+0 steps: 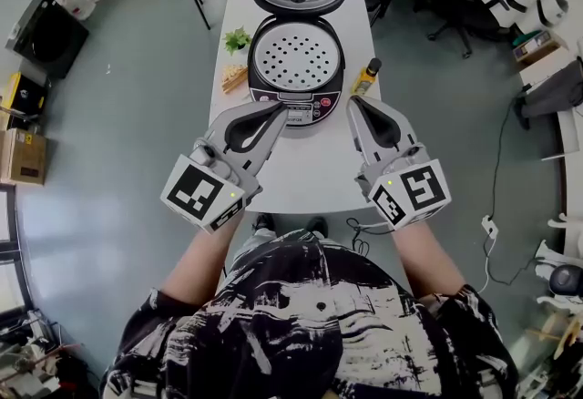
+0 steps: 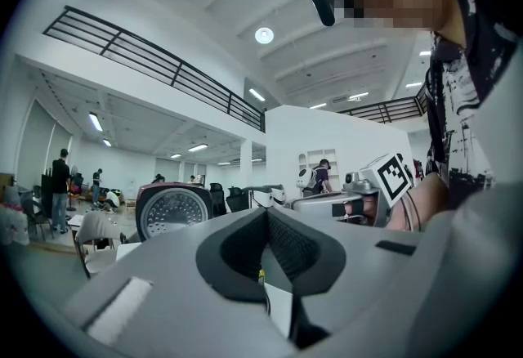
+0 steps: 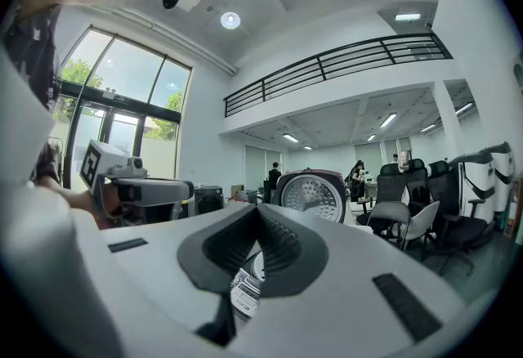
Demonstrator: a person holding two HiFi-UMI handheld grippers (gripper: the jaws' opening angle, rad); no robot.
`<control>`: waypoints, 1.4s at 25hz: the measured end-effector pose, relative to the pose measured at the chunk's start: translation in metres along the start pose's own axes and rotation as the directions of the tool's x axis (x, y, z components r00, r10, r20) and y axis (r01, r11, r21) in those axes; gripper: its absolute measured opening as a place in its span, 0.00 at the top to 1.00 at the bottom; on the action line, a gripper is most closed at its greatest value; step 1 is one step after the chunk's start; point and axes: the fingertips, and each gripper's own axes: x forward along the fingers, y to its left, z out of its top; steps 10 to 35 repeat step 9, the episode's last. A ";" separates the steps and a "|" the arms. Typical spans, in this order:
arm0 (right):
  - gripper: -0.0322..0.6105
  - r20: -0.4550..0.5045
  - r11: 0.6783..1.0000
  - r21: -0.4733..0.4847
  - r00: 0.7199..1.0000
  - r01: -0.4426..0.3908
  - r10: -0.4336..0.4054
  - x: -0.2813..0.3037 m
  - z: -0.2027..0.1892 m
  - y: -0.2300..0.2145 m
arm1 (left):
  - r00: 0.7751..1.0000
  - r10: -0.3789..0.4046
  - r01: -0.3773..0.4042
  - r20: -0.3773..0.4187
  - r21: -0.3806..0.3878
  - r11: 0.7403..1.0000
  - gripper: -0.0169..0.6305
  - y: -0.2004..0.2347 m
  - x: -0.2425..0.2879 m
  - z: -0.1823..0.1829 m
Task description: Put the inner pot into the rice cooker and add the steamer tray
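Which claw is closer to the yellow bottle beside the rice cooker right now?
Right. The right claw points at the table just short of the yellow bottle, on the person's side of it. The left claw is farther off, at the front of the rice cooker.

white table point(image 1: 301, 179) | 12 o'clock: rice cooker point(image 1: 301, 103), lid open | cooker's 10: greens point(image 1: 237, 40) | 9: tan food point(image 1: 234, 76) | 3: yellow bottle point(image 1: 366, 76)
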 end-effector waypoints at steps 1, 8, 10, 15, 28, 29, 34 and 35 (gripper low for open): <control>0.95 -0.001 1.000 -0.001 1.000 0.000 0.000 0.000 0.000 0.000 | 1.000 0.001 -0.001 0.000 0.000 1.000 0.97 0.000 0.000 0.000; 0.95 -0.003 1.000 -0.007 1.000 -0.004 0.004 0.001 0.001 0.003 | 1.000 0.001 -0.001 0.000 -0.002 1.000 0.97 0.000 -0.002 0.000; 0.95 -0.004 1.000 -0.007 1.000 -0.004 0.004 0.001 0.001 0.004 | 1.000 0.001 -0.001 -0.001 -0.002 1.000 0.97 0.000 -0.002 0.000; 0.95 -0.004 1.000 -0.007 1.000 -0.004 0.004 0.001 0.001 0.004 | 1.000 0.001 -0.001 -0.001 -0.002 1.000 0.97 0.000 -0.002 0.000; 0.95 -0.004 1.000 -0.007 1.000 -0.004 0.004 0.001 0.001 0.004 | 1.000 0.001 -0.001 -0.001 -0.002 1.000 0.97 0.000 -0.002 0.000; 0.95 -0.004 1.000 -0.007 1.000 -0.004 0.004 0.001 0.001 0.004 | 1.000 0.001 -0.001 -0.001 -0.002 1.000 0.97 0.000 -0.002 0.000; 0.95 -0.004 1.000 -0.007 1.000 -0.004 0.004 0.001 0.001 0.004 | 1.000 0.001 -0.001 -0.001 -0.002 1.000 0.97 0.000 -0.002 0.000; 0.95 -0.004 1.000 -0.007 1.000 -0.004 0.004 0.001 0.001 0.004 | 1.000 0.001 -0.001 -0.001 -0.002 1.000 0.97 0.000 -0.002 0.000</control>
